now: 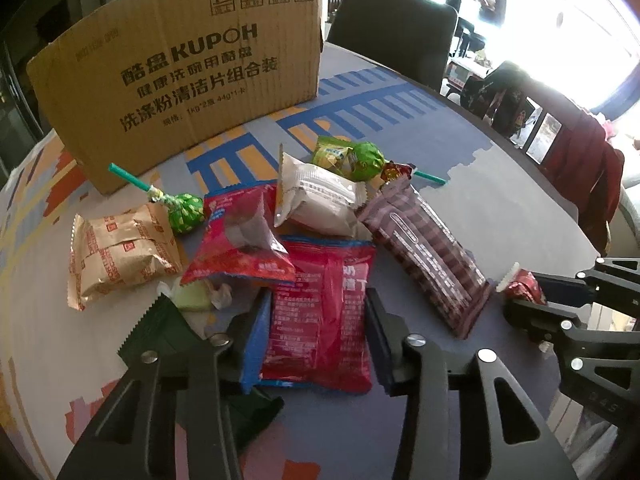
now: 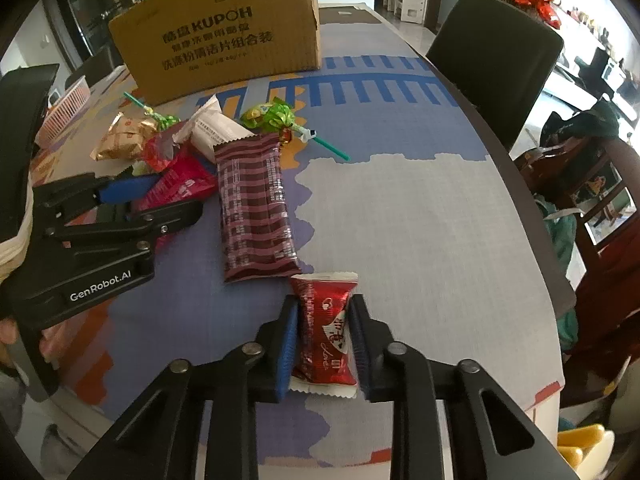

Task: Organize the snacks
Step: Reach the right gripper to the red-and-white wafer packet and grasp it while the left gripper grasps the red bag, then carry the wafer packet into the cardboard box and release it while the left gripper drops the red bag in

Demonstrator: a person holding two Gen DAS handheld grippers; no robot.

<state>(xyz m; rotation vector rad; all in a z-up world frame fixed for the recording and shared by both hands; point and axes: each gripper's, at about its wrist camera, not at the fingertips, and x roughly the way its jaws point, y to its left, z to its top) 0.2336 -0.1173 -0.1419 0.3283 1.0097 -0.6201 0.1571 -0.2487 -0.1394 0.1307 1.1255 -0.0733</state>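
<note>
Near: right gripper (image 2: pixel 324 340) pinches small red candy packet (image 2: pixel 326 332) mid-body; left gripper (image 1: pixel 316 320) clamps crinkly red pouch (image 1: pixel 320 312) (light, slippery film).

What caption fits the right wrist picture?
Right hand-held gripper shut on red candy beside a snack pile.

Cardboard box (image 2: pixel 224 36) blocks behind; tabletop (image 2: pixel 420 220) right free

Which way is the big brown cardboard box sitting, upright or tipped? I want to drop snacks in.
Cannot tell for sure: the brown cardboard box shows level print and up-pointing arrows, but its top is out of frame.
</note>
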